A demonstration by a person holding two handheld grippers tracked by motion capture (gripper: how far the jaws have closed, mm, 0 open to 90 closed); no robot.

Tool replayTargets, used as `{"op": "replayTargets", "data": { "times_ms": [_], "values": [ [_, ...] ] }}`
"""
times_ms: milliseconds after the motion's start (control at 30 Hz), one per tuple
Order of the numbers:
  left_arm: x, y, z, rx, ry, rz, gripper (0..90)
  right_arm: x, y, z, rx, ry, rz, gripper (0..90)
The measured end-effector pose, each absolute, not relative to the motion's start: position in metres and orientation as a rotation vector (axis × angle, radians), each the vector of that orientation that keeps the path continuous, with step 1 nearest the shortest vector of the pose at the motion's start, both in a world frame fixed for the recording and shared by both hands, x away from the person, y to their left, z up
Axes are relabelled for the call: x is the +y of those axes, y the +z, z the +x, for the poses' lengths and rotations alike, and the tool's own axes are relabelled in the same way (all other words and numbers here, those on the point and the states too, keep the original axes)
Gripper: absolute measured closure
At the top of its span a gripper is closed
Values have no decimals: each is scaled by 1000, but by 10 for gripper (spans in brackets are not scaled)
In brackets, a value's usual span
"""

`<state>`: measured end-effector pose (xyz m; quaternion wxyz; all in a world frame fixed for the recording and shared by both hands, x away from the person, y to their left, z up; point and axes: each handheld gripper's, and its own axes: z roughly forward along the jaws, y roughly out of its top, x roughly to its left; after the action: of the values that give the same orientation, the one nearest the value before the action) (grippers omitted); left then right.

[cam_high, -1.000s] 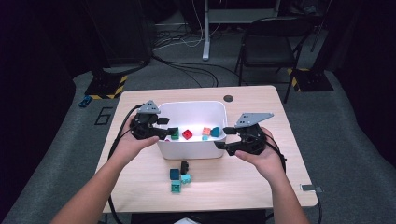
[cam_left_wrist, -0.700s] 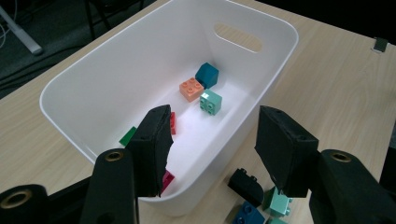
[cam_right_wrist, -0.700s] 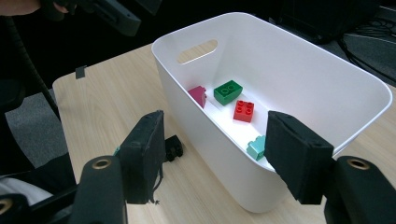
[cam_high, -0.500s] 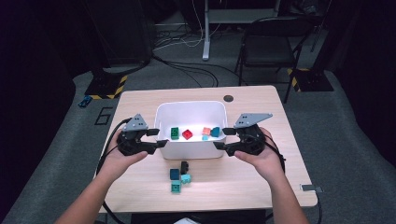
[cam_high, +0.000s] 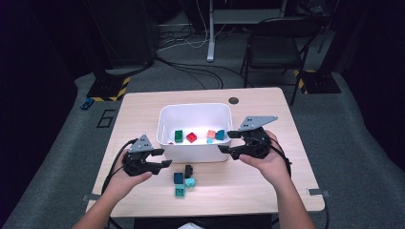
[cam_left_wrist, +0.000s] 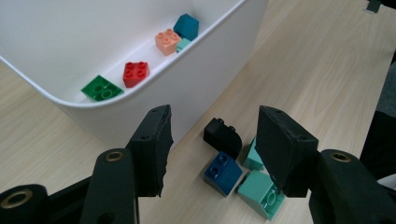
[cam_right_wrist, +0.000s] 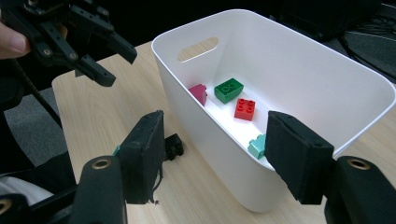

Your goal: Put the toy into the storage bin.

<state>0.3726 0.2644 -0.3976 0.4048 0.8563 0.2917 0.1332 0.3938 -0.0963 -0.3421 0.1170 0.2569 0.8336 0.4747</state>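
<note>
From high up, a white tub (cam_high: pixel 195 155) sits in the middle of the tabletop (cam_high: pixel 143 109). The left tool (cam_high: pixel 161 158) is low at the tub's near left corner. Its jaws are about half open with nothing in them. Just to its right, near the tub, lies a little bunch of blocks: a black block (cam_high: pixel 188 169), a dark blue block (cam_high: pixel 179 178) and two mint blocks (cam_high: pixel 185 187). The right tool (cam_high: pixel 228 141) is at the tub's right side, jaws open and empty.

From the left tool (cam_left_wrist: pixel 212 140), the black block (cam_left_wrist: pixel 222 136), the dark blue block (cam_left_wrist: pixel 223 172) and the mint blocks (cam_left_wrist: pixel 260 192) lie on the wood just past its open jaws.

From the right tool (cam_right_wrist: pixel 215 154), the open jaws sit on either side of the tub's near wall (cam_right_wrist: pixel 219 144), maybe not touching it. A green block (cam_right_wrist: pixel 229 90) and a red block (cam_right_wrist: pixel 244 109) lie inside the tub.
</note>
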Motion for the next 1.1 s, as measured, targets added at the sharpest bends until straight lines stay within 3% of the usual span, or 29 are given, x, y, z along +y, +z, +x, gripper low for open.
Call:
{"op": "replayTargets", "data": {
  "times_ms": [733,1100],
  "values": [
    [252,-480,369,855,249,2168,439,-98,-340,392,2427,1396,752,374],
    [245,-496,371,878,237,2173,439,-99,-340,393,2422,1398,762,375]
  ]
}}
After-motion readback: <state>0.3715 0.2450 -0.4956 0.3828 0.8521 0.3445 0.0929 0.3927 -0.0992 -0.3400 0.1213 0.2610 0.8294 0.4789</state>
